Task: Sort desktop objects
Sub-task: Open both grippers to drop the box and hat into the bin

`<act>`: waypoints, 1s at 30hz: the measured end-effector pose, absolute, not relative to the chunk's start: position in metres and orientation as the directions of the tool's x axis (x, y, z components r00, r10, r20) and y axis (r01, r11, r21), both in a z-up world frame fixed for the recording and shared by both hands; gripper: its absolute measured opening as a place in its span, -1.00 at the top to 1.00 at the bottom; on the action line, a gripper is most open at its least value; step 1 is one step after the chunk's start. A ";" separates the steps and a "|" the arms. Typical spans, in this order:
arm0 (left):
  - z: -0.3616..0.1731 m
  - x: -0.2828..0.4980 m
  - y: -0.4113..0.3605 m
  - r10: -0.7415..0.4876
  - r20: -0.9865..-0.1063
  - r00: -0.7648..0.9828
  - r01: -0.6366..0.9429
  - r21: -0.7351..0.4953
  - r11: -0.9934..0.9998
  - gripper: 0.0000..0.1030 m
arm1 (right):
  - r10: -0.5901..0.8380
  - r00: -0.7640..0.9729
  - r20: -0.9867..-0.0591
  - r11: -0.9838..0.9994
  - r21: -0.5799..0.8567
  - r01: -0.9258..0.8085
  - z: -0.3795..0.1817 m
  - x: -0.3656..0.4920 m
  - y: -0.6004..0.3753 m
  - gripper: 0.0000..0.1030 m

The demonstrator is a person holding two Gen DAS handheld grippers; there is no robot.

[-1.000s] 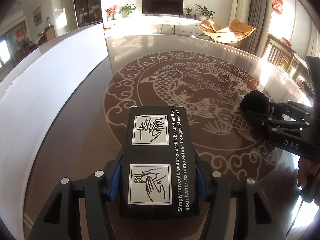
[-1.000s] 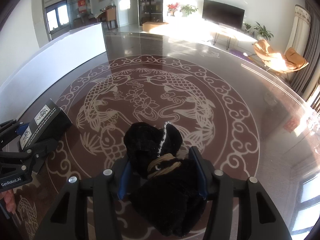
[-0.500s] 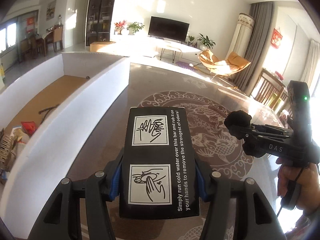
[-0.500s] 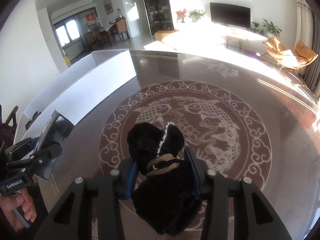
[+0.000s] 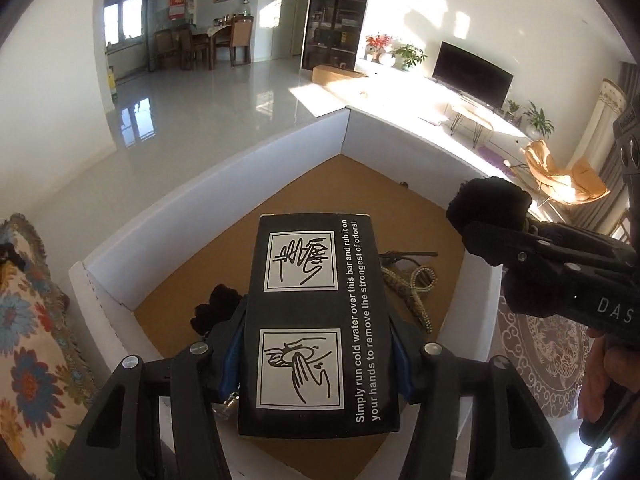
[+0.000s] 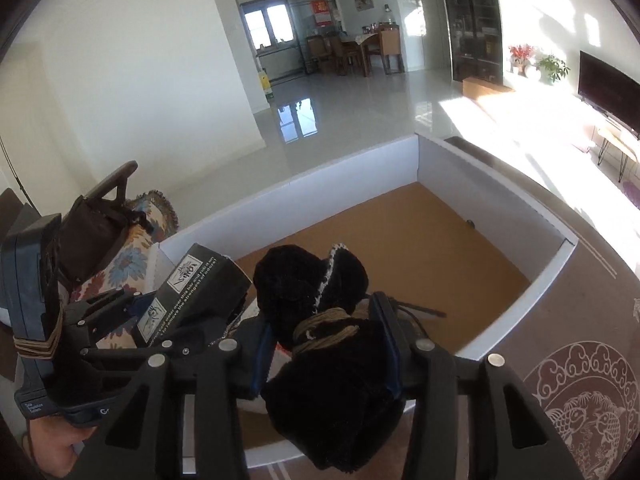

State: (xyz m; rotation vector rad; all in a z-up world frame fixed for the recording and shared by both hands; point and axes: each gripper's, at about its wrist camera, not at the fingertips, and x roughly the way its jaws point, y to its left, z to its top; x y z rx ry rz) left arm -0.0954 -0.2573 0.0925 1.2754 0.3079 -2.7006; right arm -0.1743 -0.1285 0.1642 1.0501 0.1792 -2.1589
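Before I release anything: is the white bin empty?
No. The white bin already holds a rope and a dark fuzzy item on its brown floor.

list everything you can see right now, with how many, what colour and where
box: one, black with white printed panels, gripped in the left gripper above the bin
plush toy: one, black with a tan cord round it, gripped in the right gripper above the bin
bin: one, white walls and brown floor, below both grippers
cords: a loose tangle, tan and black, on the bin floor
fuzzy item: one, black, on the bin floor beside the box
table: one, dark brown with a pale fish pattern, right of the bin
cushion: one, floral, left of the bin
left gripper: one, black, closed on the box
right gripper: one, black, closed on the plush toy
hand: one, holding the left gripper
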 end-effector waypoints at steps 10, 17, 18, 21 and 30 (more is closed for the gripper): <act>0.079 -0.112 -0.263 -0.117 -0.815 -0.567 0.300 -0.073 -0.951 -0.64 | -0.391 -0.265 -0.882 -0.772 0.157 0.617 0.114 -0.214 -0.158 -0.74; 0.117 -0.108 -0.251 -0.195 -0.823 -0.534 0.367 -0.018 -0.930 -0.66 | -0.224 -0.285 -0.932 -0.779 -0.005 0.627 0.147 -0.224 -0.147 -0.85; 0.123 -0.108 -0.249 -0.226 -0.820 -0.526 0.387 0.005 -0.922 -0.67 | -0.217 -0.295 -0.931 -0.779 -0.017 0.627 0.151 -0.223 -0.146 -0.85; 0.139 -0.103 -0.245 -0.241 -0.805 -0.543 0.408 -0.002 -0.913 -0.67 | -0.225 -0.304 -0.926 -0.783 -0.014 0.622 0.162 -0.222 -0.141 -0.86; 0.159 -0.084 -0.234 -0.438 -0.700 -0.565 0.501 0.131 -0.856 -1.00 | -0.256 -0.344 -0.903 -0.791 -0.010 0.612 0.166 -0.217 -0.131 -0.86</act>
